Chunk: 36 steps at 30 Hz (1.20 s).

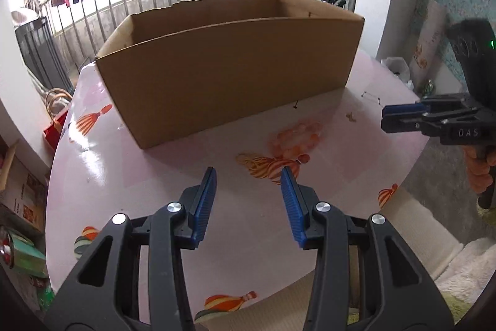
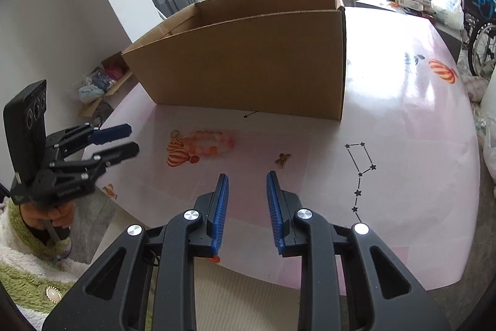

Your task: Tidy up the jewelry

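A pink-orange bead bracelet (image 2: 208,142) lies on the pink table in front of an open cardboard box (image 2: 248,61); it also shows in the left wrist view (image 1: 297,136). A small gold butterfly piece (image 2: 282,159) lies right of it. A black star-chain necklace (image 2: 359,174) lies further right, and a small star stud (image 2: 246,115) lies by the box. My left gripper (image 1: 248,176) is open and empty above the table, short of the bracelet. My right gripper (image 2: 247,179) is open and empty, just short of the butterfly.
The box (image 1: 229,76) fills the table's back half. The table edge (image 2: 279,275) runs close below both grippers. Railings, hanging clothes, a wheelchair (image 2: 480,45) and floor clutter surround the table.
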Each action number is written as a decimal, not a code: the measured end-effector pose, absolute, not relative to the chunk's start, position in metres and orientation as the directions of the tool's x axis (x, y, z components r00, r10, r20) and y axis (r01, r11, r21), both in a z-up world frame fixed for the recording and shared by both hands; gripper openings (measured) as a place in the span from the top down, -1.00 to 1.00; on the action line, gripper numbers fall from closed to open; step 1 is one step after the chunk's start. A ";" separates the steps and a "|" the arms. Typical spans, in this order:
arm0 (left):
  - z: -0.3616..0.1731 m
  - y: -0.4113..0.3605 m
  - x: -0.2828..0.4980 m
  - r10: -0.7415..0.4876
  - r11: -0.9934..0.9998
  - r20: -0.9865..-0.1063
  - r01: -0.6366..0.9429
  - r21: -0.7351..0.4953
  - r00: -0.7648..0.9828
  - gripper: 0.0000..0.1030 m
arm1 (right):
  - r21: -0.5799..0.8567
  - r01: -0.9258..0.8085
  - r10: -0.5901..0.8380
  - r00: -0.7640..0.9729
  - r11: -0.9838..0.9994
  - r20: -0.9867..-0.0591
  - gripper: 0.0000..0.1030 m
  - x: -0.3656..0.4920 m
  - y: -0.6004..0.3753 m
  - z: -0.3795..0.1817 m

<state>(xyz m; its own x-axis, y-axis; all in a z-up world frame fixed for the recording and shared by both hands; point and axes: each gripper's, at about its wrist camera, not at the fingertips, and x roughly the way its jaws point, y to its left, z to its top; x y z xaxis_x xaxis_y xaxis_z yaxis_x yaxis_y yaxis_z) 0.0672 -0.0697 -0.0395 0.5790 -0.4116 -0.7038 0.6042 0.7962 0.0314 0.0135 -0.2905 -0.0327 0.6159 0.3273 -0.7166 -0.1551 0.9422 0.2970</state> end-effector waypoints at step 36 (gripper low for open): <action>-0.068 -0.104 0.099 -0.384 0.741 -0.748 0.664 0.101 0.542 0.78 | 0.294 -0.124 0.305 0.622 0.948 -0.722 0.51 0.036 -0.292 -0.055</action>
